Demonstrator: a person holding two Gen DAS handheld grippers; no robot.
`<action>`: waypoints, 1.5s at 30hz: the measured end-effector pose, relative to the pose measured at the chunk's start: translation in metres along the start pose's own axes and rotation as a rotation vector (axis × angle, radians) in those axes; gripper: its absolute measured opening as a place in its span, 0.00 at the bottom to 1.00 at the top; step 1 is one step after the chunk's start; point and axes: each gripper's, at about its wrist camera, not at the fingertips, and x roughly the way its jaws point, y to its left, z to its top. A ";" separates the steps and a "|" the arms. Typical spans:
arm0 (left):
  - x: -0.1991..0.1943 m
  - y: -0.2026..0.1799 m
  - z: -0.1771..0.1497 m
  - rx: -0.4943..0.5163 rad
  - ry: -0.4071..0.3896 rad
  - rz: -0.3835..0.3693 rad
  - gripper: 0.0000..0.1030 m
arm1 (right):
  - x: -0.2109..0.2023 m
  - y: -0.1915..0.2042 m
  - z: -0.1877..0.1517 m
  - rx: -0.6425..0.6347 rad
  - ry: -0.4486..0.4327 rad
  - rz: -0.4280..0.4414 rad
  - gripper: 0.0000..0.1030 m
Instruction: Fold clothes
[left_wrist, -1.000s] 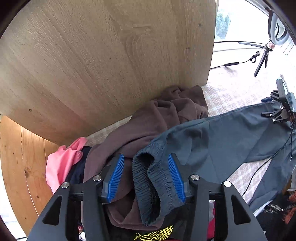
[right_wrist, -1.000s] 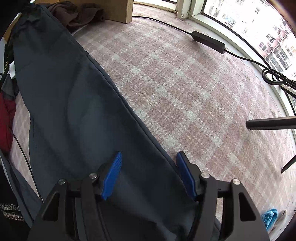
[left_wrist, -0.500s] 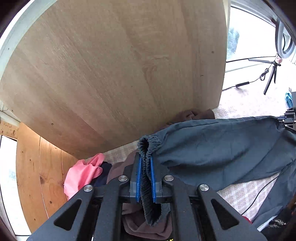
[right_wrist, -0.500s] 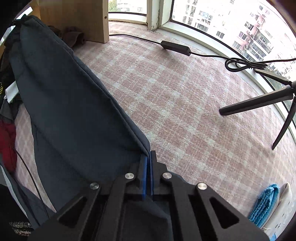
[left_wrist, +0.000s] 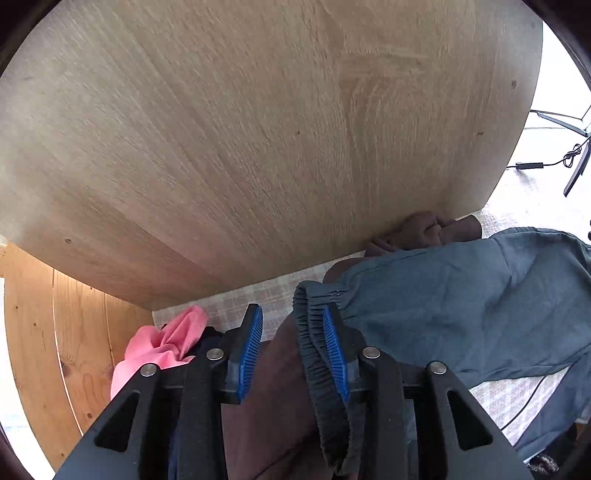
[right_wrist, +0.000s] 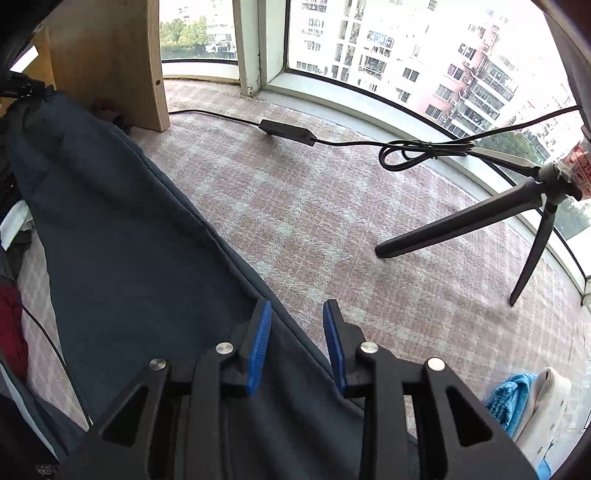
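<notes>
Here grey trousers (left_wrist: 461, 302) lie between both opening claws.

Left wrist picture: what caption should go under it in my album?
Left gripper opening around the grey trousers' elastic cuff, above a brown garment.

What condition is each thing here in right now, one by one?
Grey trousers: spread out along the rug.
Left gripper: jaws opening, elastic waistband between them.
Right gripper: jaws opening around the trousers' edge.
Brown garment: crumpled.
Pink garment: bunched up.
Cable: coiled.
</notes>
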 end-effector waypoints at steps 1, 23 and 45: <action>-0.011 0.003 -0.004 0.000 -0.016 0.012 0.32 | -0.019 -0.009 -0.006 0.026 -0.026 0.009 0.29; -0.136 -0.062 -0.279 -0.049 -0.087 -0.086 0.39 | -0.009 -0.092 -0.257 0.579 0.130 -0.132 0.33; 0.015 -0.114 -0.407 -0.021 0.196 -0.306 0.43 | -0.091 0.131 -0.376 0.513 0.170 0.108 0.50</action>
